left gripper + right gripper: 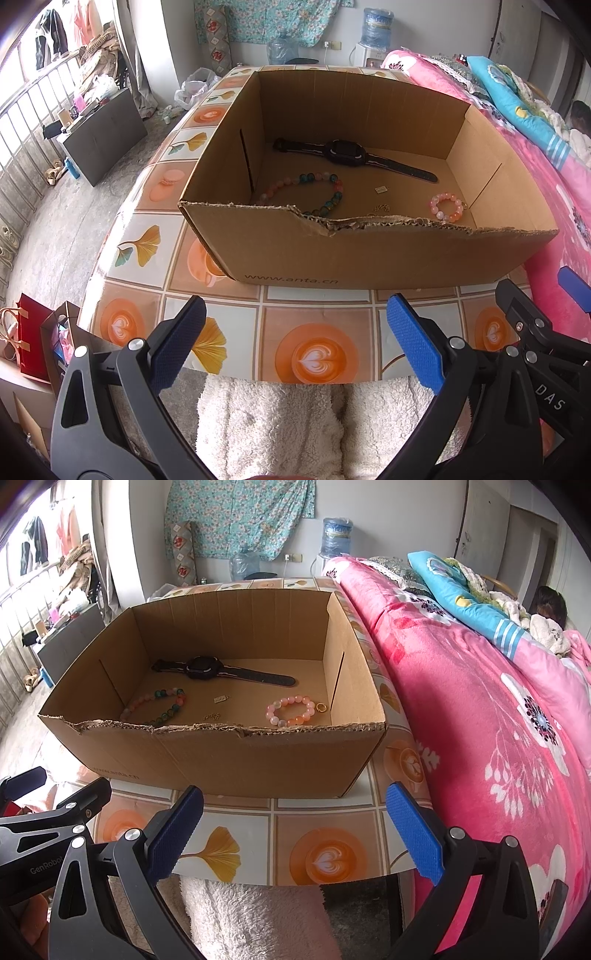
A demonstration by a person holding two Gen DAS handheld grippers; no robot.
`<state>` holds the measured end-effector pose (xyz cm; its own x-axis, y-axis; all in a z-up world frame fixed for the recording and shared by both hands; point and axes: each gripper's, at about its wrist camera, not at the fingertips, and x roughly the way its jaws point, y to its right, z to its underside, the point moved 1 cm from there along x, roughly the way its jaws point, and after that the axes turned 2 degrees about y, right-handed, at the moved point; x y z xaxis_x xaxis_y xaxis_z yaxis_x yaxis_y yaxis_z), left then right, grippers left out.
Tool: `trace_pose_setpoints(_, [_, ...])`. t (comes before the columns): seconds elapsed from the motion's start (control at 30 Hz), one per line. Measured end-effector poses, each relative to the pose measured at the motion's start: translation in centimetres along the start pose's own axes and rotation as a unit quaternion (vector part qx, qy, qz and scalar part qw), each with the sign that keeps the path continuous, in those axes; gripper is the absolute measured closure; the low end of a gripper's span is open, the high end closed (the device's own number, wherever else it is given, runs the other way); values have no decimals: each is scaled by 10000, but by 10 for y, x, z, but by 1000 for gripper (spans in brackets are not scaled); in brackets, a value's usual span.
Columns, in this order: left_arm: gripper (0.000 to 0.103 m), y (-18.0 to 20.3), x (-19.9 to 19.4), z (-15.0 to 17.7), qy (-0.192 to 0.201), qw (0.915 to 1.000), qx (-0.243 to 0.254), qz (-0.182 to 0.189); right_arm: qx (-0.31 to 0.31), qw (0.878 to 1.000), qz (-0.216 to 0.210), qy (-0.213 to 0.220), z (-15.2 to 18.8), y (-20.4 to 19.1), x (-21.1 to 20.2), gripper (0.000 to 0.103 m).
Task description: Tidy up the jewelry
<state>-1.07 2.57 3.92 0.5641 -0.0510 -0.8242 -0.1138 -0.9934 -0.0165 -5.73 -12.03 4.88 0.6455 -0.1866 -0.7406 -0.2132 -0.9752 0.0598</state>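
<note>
An open cardboard box [369, 258] [221, 753] stands on the tiled table. Inside lie a black watch [347, 153] [207, 672], a long pink and teal bead bracelet [334, 194] [177, 701], a small pink bead bracelet [447, 210] [291, 712], a gold ring [320, 707], a tiny gold charm [381, 189] [220, 699] and a bit of gold chain [380, 208] [211, 715]. My left gripper [295, 332] hangs open over the table's near edge, short of the box, holding nothing. My right gripper [295, 816] is open beside it, equally short of the box.
A pink flowered blanket [498, 720] on a bed presses against the table's right side, with a person lying at its far end. A fluffy white garment [273, 424] sits below the table's near edge. Bags [33, 339] stand on the floor at left.
</note>
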Motion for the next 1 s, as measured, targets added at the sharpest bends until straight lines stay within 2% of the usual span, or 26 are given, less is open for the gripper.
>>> trace_pose_setpoints(1.0, [8, 0, 0, 0, -5, 10000, -3, -4, 2, 10000, 8, -3, 0, 1, -1, 7])
